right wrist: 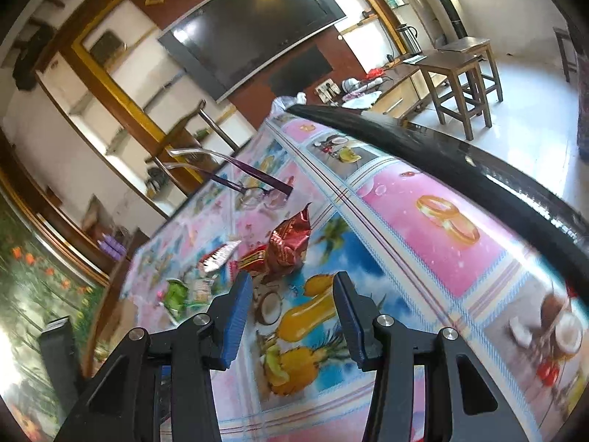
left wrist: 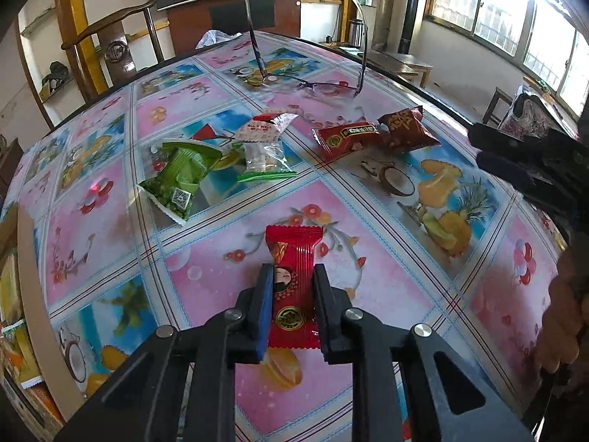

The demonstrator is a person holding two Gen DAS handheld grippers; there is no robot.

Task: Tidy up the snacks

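In the left wrist view, the left gripper [left wrist: 293,274] was clamped on a red snack [left wrist: 293,258] lying on the tablecloth [left wrist: 386,258], its pads pressing the packet's two long sides. Farther off lay a green packet [left wrist: 178,175] and a clear packet [left wrist: 263,147] side by side, then a red bar [left wrist: 348,138] touching a dark red pouch [left wrist: 406,129]. Glasses [left wrist: 313,81] rested beyond them. The right gripper [left wrist: 504,154] showed at the right edge.

In the right wrist view, the right gripper [right wrist: 292,291] hung partly open and empty above the cloth [right wrist: 423,243]. Ahead sat the pouch [right wrist: 289,248], with the bar [right wrist: 250,259] beside it and the glasses [right wrist: 257,193] behind.
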